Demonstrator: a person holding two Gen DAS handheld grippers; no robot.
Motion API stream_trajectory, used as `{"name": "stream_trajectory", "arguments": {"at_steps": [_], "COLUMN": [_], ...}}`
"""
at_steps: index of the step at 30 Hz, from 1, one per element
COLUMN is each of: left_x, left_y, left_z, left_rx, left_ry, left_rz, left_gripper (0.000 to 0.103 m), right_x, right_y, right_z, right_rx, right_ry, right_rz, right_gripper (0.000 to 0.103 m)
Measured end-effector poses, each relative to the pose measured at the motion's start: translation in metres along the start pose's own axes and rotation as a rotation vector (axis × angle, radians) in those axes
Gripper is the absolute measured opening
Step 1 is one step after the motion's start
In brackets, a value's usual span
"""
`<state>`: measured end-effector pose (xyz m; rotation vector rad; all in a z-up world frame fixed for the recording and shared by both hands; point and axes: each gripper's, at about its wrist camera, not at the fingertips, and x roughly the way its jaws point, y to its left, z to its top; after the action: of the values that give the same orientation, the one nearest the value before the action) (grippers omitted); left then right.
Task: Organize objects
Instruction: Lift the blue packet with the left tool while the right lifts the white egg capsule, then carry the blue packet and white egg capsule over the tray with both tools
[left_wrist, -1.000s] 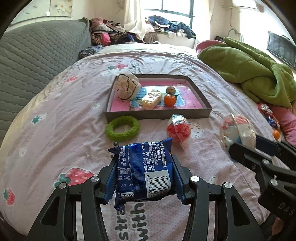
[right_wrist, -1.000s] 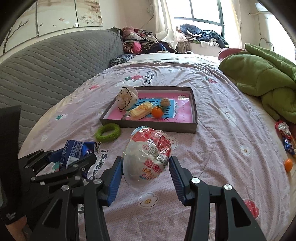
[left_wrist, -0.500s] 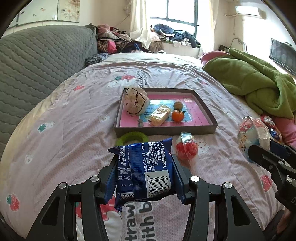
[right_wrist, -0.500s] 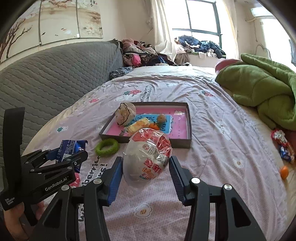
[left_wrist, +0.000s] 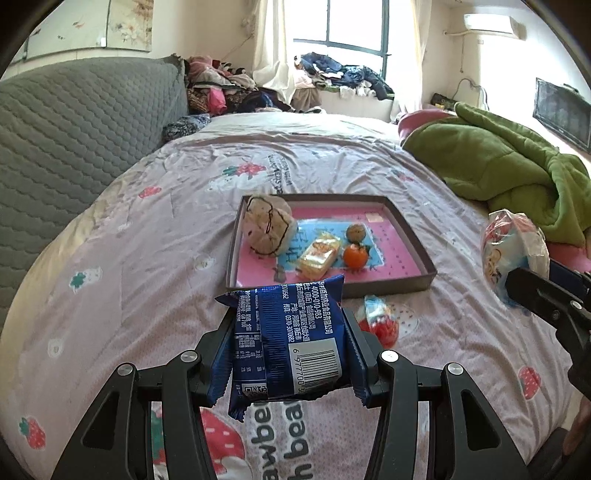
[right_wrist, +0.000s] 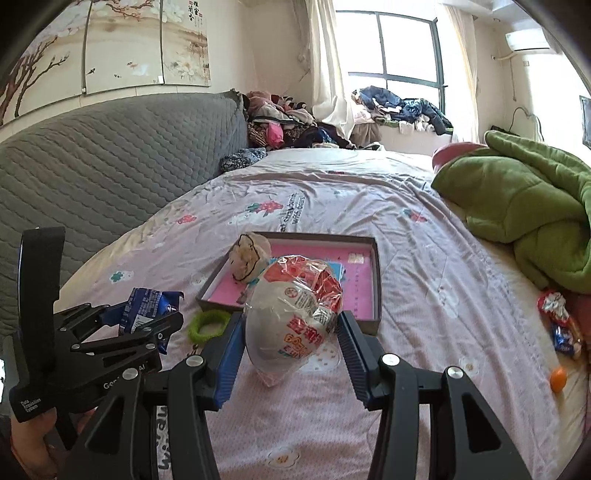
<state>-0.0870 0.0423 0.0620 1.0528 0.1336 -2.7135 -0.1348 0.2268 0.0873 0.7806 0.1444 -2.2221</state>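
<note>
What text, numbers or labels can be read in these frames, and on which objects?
"4000-010-983" and "0370-307082": blue snack packet held in the left gripper.
"6 97770": barcode digits on the same packet; the rest is cut off.
"Data Acquisition System": left gripper body, right wrist view.
"with bears": bedsheet; other sheet lettering is upside down and partly hidden.
Chinese print on both packets, including the clear-wrapped snack in the right gripper: too small to read.
</note>
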Motion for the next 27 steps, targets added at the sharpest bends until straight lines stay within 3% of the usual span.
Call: {"name": "stream_trajectory", "arguments": {"at_steps": [27], "left_x": [0.034], "left_y": [0.025], "left_z": [0.081], "left_rx": [0.013], "left_ry": [-0.022], "left_rz": [0.003], "left_gripper": [0.054], "right_x": [0.047], "right_y": [-0.008], "right_z": [0.065], "right_rx": [-0.032], "right_ry": [-0.010], "right_rz": [-0.042], "right_gripper": [0.051]}}
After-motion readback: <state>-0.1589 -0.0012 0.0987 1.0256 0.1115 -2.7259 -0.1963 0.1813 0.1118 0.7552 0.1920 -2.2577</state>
